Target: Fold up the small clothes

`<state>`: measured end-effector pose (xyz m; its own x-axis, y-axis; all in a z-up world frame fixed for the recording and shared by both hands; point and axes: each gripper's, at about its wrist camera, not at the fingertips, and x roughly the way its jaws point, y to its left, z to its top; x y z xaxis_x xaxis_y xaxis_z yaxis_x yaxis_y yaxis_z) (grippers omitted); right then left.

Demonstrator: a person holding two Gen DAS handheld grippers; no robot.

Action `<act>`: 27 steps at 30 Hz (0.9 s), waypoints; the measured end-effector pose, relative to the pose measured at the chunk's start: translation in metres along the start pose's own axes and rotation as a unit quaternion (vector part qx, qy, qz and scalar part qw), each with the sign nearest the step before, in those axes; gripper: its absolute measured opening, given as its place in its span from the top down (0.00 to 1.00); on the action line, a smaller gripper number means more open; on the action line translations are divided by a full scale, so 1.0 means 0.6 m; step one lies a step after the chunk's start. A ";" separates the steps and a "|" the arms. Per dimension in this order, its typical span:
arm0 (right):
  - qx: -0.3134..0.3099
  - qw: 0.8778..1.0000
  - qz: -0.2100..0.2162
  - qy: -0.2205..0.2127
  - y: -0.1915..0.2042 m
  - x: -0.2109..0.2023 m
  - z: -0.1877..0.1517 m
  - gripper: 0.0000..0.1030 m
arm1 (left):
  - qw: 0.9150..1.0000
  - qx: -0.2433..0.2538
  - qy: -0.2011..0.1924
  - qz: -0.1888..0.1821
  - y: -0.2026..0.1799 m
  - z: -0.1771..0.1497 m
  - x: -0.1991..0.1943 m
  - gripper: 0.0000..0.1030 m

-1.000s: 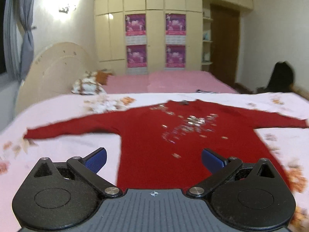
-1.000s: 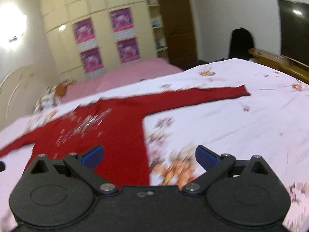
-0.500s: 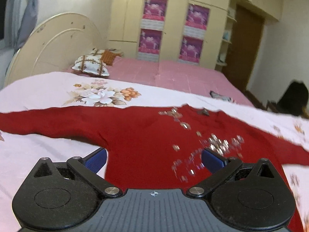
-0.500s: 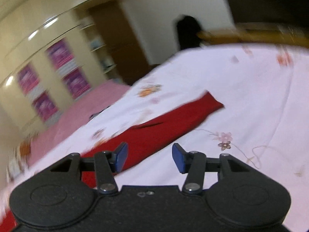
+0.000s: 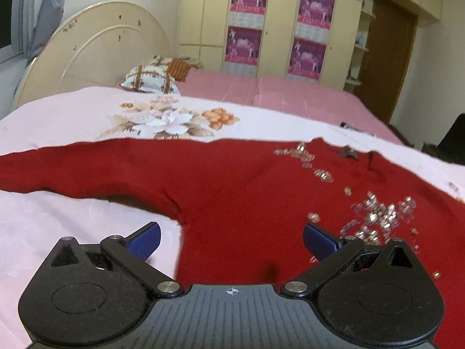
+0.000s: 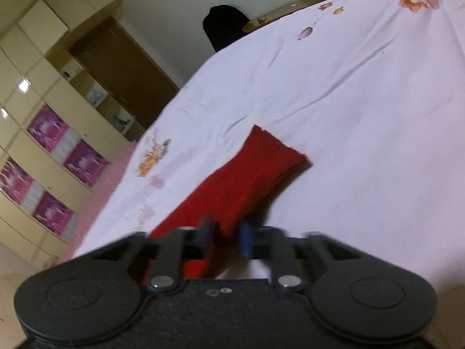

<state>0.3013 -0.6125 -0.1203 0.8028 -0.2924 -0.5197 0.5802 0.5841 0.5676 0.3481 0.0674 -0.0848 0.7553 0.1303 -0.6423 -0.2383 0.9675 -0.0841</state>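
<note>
While the sweater lies spread flat, the scene is set out as follows.

Right gripper (image 6: 225, 240): the jaws are seen nearly closed, straddling the near edge of the red sleeve (image 6: 241, 183); the picture is blurred, so it cannot be told whether cloth is pinched between the blue pads (image 6: 207, 234) or merely lies under them.

Left gripper (image 5: 231, 240): the jaws are held wide apart with nothing between them, poised low over the body of the red sweater (image 5: 247, 192) just past the armpit, one blue pad (image 5: 144, 240) over the bedsheet and the other over red cloth.

Sweater: it is laid face up on the floral bedsheet (image 5: 72, 116), both sleeves stretched out sideways, silver sequins (image 5: 375, 212) scattered over the chest; the right sleeve's cuff end (image 6: 279, 148) rests flat on the sheet, well apart from the body.

Step in hand: the first fold is judged to be just starting, with the right sleeve being taken near its end; no fold is yet made.

Next move: a firm pinch on the sleeve is called for, after which the sleeve would be carried across the chest; the body is best pinned or gripped at the shoulder by the left gripper so that the sweater is not dragged.

Beyond: a pillow (image 5: 149, 80) and a cream headboard (image 5: 96, 58) are seen at the far side.
</note>
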 end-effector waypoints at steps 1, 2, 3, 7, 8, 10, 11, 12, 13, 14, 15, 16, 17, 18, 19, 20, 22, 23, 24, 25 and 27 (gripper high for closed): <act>-0.014 1.000 -0.007 -0.005 0.011 -0.004 -0.003 0.93 | 1.000 0.005 0.009 0.003 0.001 0.000 0.004 0.00; -0.048 0.999 -0.011 -0.014 0.032 -0.011 -0.010 0.94 | 1.000 0.010 0.016 0.004 0.004 -0.002 0.006 0.00; -0.073 0.997 -0.008 -0.020 0.053 -0.022 -0.011 0.94 | 1.000 0.014 0.022 0.000 0.007 -0.004 0.007 0.00; -0.242 0.969 0.048 -0.031 0.189 -0.060 -0.069 0.94 | 0.999 0.016 0.023 -0.020 0.023 -0.004 -0.006 0.00; -0.290 0.953 0.081 -0.020 0.234 -0.072 -0.107 0.94 | 0.999 0.017 0.020 -0.022 0.026 -0.001 -0.011 0.00; -0.361 0.923 0.136 0.001 0.305 -0.091 -0.178 0.94 | 0.999 0.020 0.013 -0.026 0.032 0.003 -0.023 0.00; -0.391 0.904 0.171 0.019 0.345 -0.102 -0.226 0.94 | 0.999 0.020 0.010 -0.027 0.036 0.006 -0.027 0.00; -0.405 0.892 0.197 0.036 0.374 -0.110 -0.261 0.94 | 0.999 0.017 0.009 -0.026 0.041 0.008 -0.032 0.00; -0.417 0.879 0.223 0.058 0.407 -0.115 -0.304 0.94 | 1.000 0.013 0.010 -0.026 0.048 0.010 -0.036 0.00; -0.427 0.869 0.240 0.073 0.432 -0.119 -0.341 0.94 | 1.000 0.009 0.012 -0.027 0.055 0.012 -0.038 0.00; -0.437 0.858 0.254 0.091 0.458 -0.123 -0.380 0.94 | 1.000 0.006 0.015 -0.026 0.062 0.012 -0.041 0.00; -0.447 0.847 0.266 0.109 0.483 -0.128 -0.422 0.94 | 1.000 0.003 0.018 -0.025 0.067 0.012 -0.043 0.00; -0.455 0.838 0.276 0.124 0.503 -0.132 -0.457 0.94 | 0.999 0.000 0.021 -0.024 0.074 0.012 -0.046 0.00; -0.461 0.830 0.285 0.133 0.519 -0.135 -0.482 0.94 | 0.999 -0.002 0.022 -0.024 0.080 0.011 -0.048 0.00; -0.469 0.821 0.294 0.142 0.533 -0.150 -0.513 0.94 | 0.999 -0.004 0.023 -0.024 0.084 0.010 -0.050 0.00; -0.474 0.813 0.302 0.153 0.547 -0.153 -0.539 0.94 | 0.999 -0.006 0.025 -0.024 0.086 0.009 -0.050 0.00; -0.491 0.791 0.312 0.192 0.567 -0.145 -0.579 0.90 | 0.999 -0.010 0.025 -0.021 0.086 0.010 -0.049 0.00; -0.503 0.782 0.312 0.195 0.571 -0.147 -0.596 0.83 | 1.000 -0.009 0.025 -0.016 0.080 0.012 -0.046 0.00; -0.511 0.778 0.319 0.178 0.570 -0.160 -0.599 0.73 | 1.000 -0.010 0.021 -0.020 0.074 0.014 -0.044 0.00; -0.508 0.781 0.321 0.170 0.566 -0.171 -0.593 0.68 | 0.999 -0.014 0.016 -0.033 0.066 0.018 -0.039 0.00; -0.469 0.802 0.336 0.157 0.546 -0.185 -0.556 0.59 | 0.997 -0.030 0.019 -0.071 0.044 0.027 -0.021 0.00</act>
<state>0.3564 -0.1362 -0.0897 0.7313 0.4449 -0.5169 -0.4449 0.8857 0.1328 0.3419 0.0949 -0.0667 0.7611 -0.0161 -0.6484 -0.1678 0.9607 -0.2209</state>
